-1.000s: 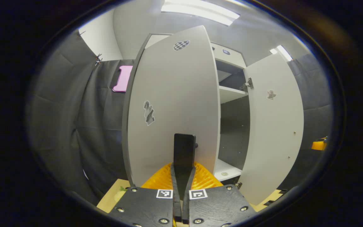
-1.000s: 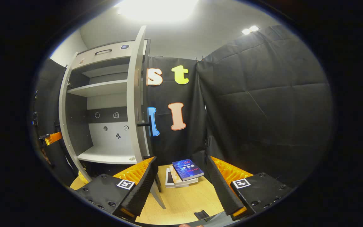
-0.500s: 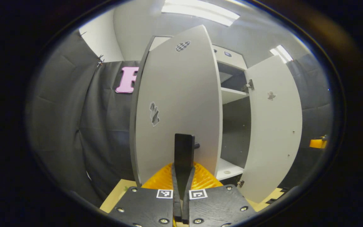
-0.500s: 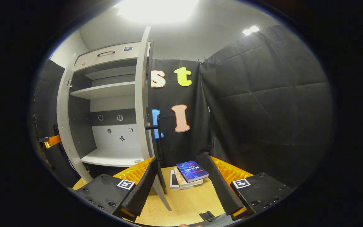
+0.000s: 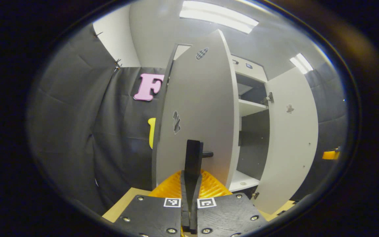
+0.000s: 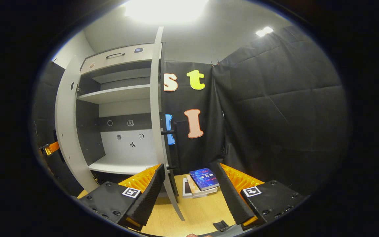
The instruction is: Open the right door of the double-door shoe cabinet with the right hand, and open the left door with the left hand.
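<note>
Black-draped booth: grey shoe cabinet (image 6: 117, 98), both doors ajar.

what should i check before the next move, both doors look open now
1. Left tool shut on handle: ok, fingers together around it.
2. Left door swung out: ok, well clear of the cabinet front.
3. Right door open: ok, seen edge-on.
4. Right tool released: ok, open, holding nothing.
5. Shelves exposed: ok.
6. Books near the right door's sweep: cannot tell how much gap.
</note>
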{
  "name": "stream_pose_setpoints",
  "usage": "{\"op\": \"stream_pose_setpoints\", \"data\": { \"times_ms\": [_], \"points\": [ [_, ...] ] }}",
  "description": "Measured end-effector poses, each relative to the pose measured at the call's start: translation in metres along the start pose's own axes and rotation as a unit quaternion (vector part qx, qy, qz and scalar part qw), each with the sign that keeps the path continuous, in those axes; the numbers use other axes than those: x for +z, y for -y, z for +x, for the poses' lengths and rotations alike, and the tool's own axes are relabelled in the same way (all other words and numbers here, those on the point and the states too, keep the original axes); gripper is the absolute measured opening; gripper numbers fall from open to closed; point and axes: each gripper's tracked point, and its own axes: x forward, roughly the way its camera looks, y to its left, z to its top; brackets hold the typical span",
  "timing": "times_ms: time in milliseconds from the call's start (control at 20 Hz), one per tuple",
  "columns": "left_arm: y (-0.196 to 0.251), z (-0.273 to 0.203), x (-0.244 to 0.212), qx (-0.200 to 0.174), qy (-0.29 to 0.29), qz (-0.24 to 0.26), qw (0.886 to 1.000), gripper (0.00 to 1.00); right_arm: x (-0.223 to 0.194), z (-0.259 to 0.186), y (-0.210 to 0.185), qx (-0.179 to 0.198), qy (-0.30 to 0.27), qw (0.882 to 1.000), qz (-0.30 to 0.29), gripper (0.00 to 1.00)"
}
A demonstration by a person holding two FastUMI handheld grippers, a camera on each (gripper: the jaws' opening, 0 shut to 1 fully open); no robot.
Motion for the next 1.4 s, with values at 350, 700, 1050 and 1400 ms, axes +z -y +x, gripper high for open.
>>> {"op": "stream_pose_setpoints", "data": {
  "times_ms": [350, 700, 1050, 1400],
  "points": [
    [-0.019, -0.006, 0.003, 0.008, 0.0, 0.015, 1.0, 0.03, 0.0, 0.002, -0.009, 0.006, 0.0, 1.0, -0.005, 0.97],
    [-0.069, -0.013, 0.01, 0.014, 0.018, 0.058, 0.998, 0.02, 0.003, 0.006, -0.018, 0.012, 0.003, 1.0, -0.003, 0.97],
    [-0.083, -0.022, 0.008, -0.023, 0.007, 0.041, 0.999, 0.0, 0.008, 0.011, -0.036, 0.023, -0.002, 1.0, -0.004, 0.97],
    [-0.093, -0.059, 0.036, 0.059, 0.045, 0.072, 0.995, 0.02, 0.007, 0.014, -0.043, 0.032, 0.002, 0.999, -0.006, 0.97]
  ]
}}
